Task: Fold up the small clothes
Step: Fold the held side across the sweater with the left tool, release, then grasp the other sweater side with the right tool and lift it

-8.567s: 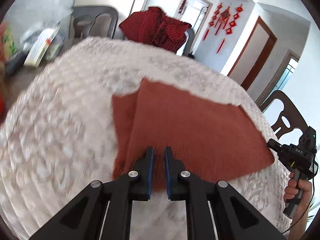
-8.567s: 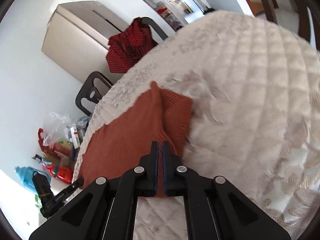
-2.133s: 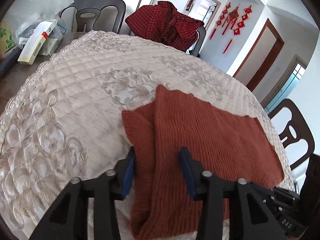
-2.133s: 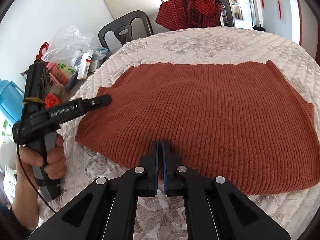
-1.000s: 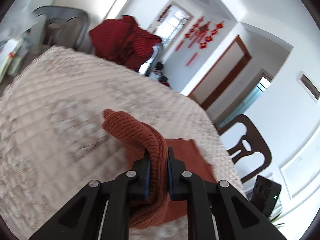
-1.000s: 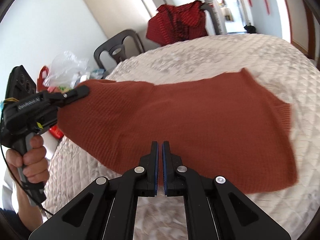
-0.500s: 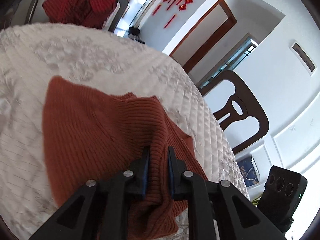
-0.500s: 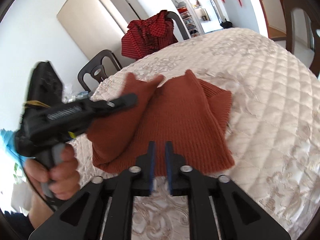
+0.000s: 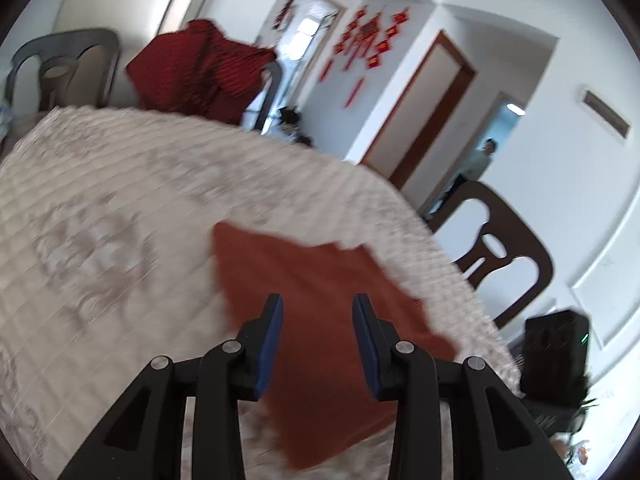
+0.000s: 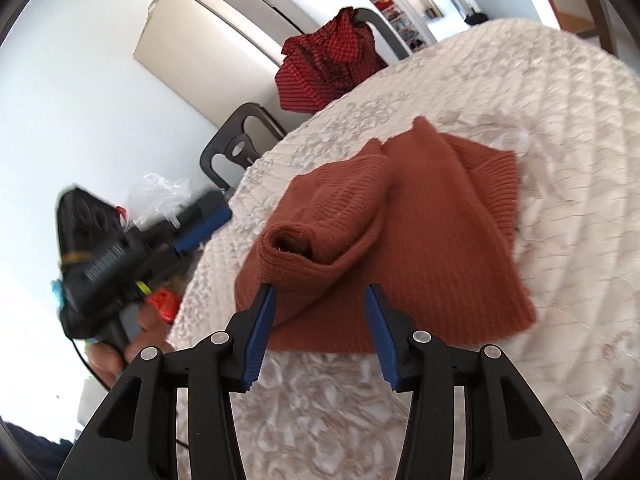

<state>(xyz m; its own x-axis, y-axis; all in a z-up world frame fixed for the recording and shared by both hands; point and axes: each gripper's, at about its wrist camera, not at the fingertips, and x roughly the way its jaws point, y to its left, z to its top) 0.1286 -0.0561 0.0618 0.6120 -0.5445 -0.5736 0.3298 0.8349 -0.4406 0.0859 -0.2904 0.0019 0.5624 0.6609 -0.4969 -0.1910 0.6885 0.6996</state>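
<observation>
A rust-brown knitted garment (image 10: 420,232) lies folded on the cream quilted tablecloth (image 10: 540,120), with a sleeve on top whose cuff (image 10: 292,240) gapes toward me. My right gripper (image 10: 320,320) hovers at its near edge. The jaws are opening, and the blue pads (image 10: 260,328) touch no cloth. In the left wrist view the garment (image 9: 320,276) lies flat beneath my left gripper (image 9: 318,336), whose jaws are also opening with nothing pressed between them. In the right wrist view the left gripper (image 10: 204,224) appears blurred off the garment's left side, held by a hand (image 10: 120,352).
A red checked garment (image 10: 324,68) hangs over a chair at the far side. A dark wooden chair (image 9: 500,256) stands at the table's right edge, a grey chair (image 10: 240,148) at the back left. Bags and packets (image 10: 160,192) lie by the left rim. A person (image 9: 480,160) stands in a far doorway.
Both grippers, shut on the garment a second ago, have opened and let it go. The carried half now lies folded over the rest, and the left gripper has drawn back to the left.
</observation>
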